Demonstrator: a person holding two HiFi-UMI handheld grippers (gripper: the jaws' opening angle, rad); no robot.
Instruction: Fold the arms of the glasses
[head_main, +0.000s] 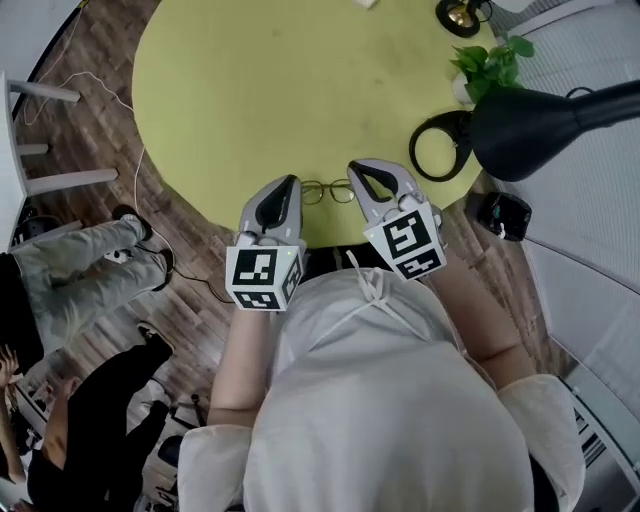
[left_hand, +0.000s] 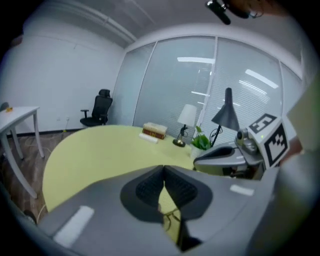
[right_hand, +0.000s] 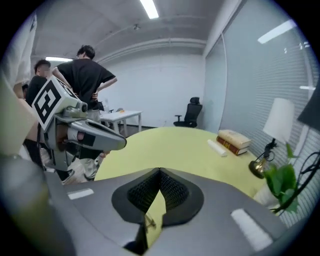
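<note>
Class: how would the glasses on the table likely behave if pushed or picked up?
The glasses look thin-wired, so probably light and easily bent. On the smooth table they would likely slide rather than roll.

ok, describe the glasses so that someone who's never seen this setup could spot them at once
Find the round yellow-green table. At its near edge, directly in front of the person, the glasses lie between the tips of the left gripper and the right gripper. They have a thin gold-toned wire frame with round lenses, far slighter than the black lamp and the plant at the table's right.
</note>
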